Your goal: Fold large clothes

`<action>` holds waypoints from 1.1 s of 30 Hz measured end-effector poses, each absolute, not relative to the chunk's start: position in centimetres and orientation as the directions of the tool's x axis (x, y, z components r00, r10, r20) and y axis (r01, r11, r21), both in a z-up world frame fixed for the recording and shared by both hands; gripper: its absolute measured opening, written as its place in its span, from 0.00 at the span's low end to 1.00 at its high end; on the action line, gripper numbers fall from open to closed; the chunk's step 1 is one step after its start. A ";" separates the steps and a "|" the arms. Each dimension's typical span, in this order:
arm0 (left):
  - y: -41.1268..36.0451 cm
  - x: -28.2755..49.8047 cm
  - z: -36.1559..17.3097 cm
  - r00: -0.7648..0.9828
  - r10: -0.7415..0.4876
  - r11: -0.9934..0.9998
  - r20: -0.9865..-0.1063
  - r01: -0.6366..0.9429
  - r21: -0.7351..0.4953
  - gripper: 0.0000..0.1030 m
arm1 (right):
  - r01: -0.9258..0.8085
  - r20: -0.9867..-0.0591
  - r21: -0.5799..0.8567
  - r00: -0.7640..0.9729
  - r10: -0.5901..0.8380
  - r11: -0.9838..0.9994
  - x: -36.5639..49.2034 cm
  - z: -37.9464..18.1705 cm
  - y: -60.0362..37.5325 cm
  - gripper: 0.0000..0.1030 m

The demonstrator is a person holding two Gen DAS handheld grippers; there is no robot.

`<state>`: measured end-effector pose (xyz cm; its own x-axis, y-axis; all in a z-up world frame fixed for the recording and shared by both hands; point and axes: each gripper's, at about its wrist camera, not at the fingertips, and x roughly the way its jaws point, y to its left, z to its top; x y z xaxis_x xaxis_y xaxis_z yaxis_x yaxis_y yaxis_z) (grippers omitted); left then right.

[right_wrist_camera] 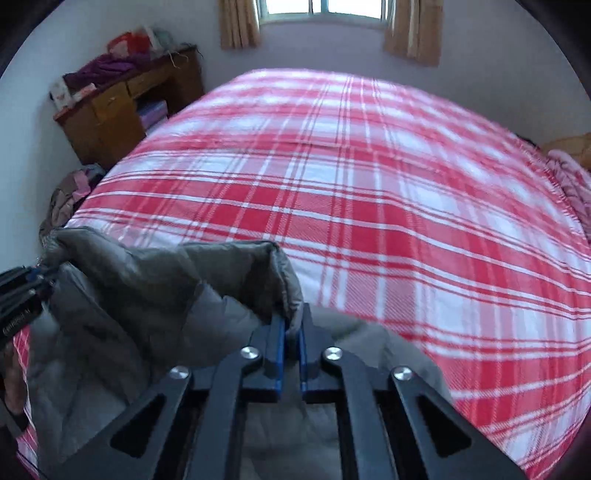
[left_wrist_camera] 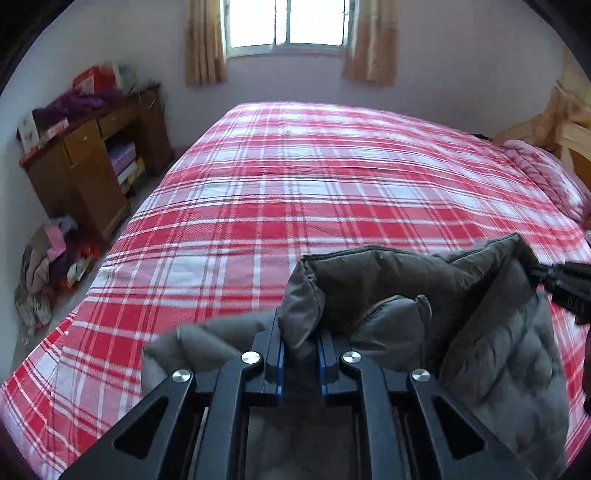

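The grey puffy coat [left_wrist_camera: 498, 354] is lying at the near edge of the bed [left_wrist_camera: 314, 177], on the red and white checked sheet. The rest of the bed is lying flat behind it, all the way to the far edge under the window [left_wrist_camera: 288, 22].

The left gripper [left_wrist_camera: 300, 345] is pinching a thick fold of the coat's edge between its blue pads. The right gripper [right_wrist_camera: 292, 338] is pinching another bit of the same edge, and its fingers are pressing almost together, with only thin cloth between them. In the left view the right gripper is showing as a dark shape at the coat's right side. The edge between the two grippers is standing up off the sheet like a little wall.

This is looking like the start of a fold: both hands are taking hold of one edge so it can be carried over the coat.

To do it well, both grippers should be squeezing hard, because puffy cloth is slippery. They should be lifting together and at the same height, keeping the edge pulled straight between them. They should be going slowly, so the coat is not dragging the sheet along or sliding off the near edge
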<state>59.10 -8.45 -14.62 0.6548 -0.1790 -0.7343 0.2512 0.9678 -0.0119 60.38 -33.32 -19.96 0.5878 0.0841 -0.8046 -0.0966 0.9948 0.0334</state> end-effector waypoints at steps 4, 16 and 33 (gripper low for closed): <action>-8.8 57.8 -18.0 0.676 -0.098 0.968 -0.730 0.234 0.087 0.11 | -0.089 -0.783 -0.007 0.620 0.050 0.996 57.5 -21.2 -33.8 0.05; -7.7 54.7 -16.4 0.758 -0.038 0.961 -0.651 0.206 0.183 0.69 | -0.087 -0.774 -0.117 0.632 -0.037 0.989 54.9 -26.0 -34.0 0.05; -7.6 61.0 -9.0 0.789 -0.011 1.000 -0.614 0.018 0.005 0.86 | -0.025 -0.709 0.000 0.705 0.018 1.000 52.5 -18.5 -37.6 0.43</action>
